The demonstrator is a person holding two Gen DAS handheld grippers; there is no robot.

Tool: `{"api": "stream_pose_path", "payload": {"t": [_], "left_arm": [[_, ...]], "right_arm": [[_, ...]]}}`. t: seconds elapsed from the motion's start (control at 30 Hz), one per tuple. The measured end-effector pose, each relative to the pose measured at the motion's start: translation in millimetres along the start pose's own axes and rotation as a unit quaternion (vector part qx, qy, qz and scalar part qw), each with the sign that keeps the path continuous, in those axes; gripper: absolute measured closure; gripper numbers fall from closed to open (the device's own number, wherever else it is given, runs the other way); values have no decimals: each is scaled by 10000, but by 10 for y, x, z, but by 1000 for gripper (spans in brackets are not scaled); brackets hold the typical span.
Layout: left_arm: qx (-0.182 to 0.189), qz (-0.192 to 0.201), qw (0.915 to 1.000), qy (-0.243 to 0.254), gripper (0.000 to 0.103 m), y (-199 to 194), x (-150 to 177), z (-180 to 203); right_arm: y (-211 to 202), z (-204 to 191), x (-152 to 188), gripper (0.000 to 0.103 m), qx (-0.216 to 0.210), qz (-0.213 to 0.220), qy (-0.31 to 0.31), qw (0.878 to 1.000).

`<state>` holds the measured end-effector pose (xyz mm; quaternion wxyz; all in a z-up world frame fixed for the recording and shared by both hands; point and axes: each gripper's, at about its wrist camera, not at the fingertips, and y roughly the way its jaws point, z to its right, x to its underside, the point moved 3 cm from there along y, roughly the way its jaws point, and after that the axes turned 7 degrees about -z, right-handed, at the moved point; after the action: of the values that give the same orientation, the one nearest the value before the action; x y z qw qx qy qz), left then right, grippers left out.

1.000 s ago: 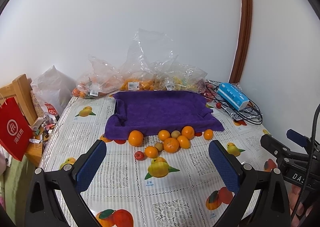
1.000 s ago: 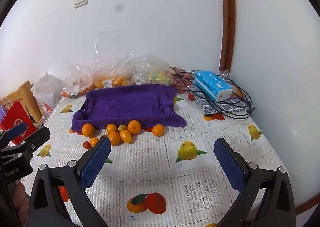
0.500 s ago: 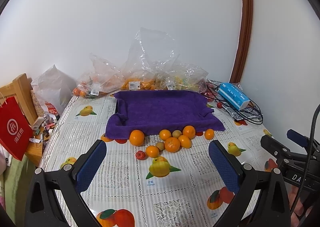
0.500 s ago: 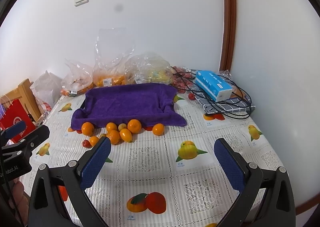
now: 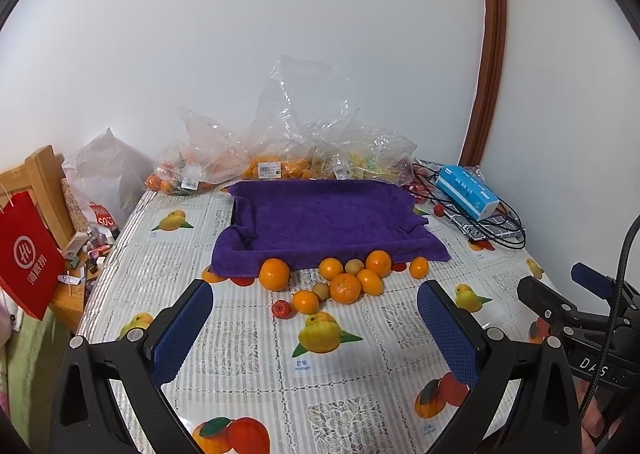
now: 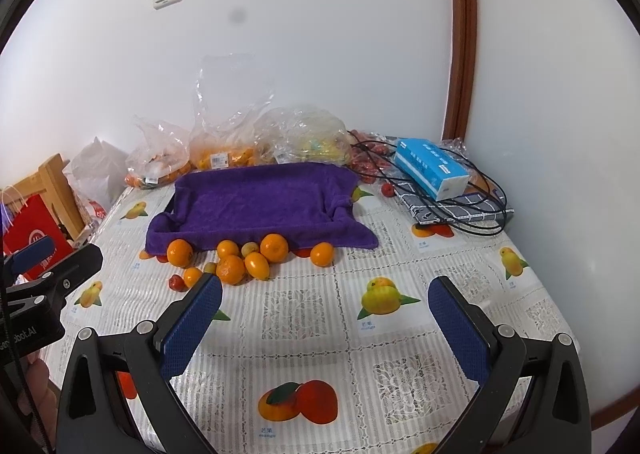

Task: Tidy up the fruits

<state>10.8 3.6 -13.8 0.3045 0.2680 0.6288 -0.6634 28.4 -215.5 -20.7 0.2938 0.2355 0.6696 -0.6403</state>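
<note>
Left wrist view shows my left gripper (image 5: 316,330) spread wide and empty above the tabletop (image 5: 248,338), with the loose oranges (image 5: 348,288) clustered on the near side of the purple towel-lined tray (image 5: 320,213), some touching each other. A small red fruit (image 5: 281,309) sits just left of the nearest orange, and two dull greenish fruits (image 5: 354,266) hide among the pile. From the right wrist view, my right gripper (image 6: 325,318) is equally released, holding nothing, near the same cluster. I judge nothing is sorted yet: the tray is bare. My worry is the crowding. If I close on one orange, a finger may nudge its neighbours and send them rolling over the slick printed cloth toward the near edge. The tray's soft draped rim may also sag if I brush it. The fruit printed on the cloth could fool my aim.
</note>
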Motion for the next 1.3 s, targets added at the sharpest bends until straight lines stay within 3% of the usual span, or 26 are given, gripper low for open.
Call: {"api": "stream_pose_path", "payload": {"t": [0.93, 1.17, 1.3], "left_arm": [[-68, 46, 9999, 58, 1, 8, 21, 1], [-215, 24, 9998, 1, 1, 200, -1, -122], [-221, -22, 9997, -39, 1, 375, 21, -218]], "right_arm": [[26, -50, 41, 1, -13, 13, -64, 10000], [189, -33, 41, 1, 51, -197, -20, 9998], [314, 2, 52, 1, -127, -181, -84, 9997]]}}
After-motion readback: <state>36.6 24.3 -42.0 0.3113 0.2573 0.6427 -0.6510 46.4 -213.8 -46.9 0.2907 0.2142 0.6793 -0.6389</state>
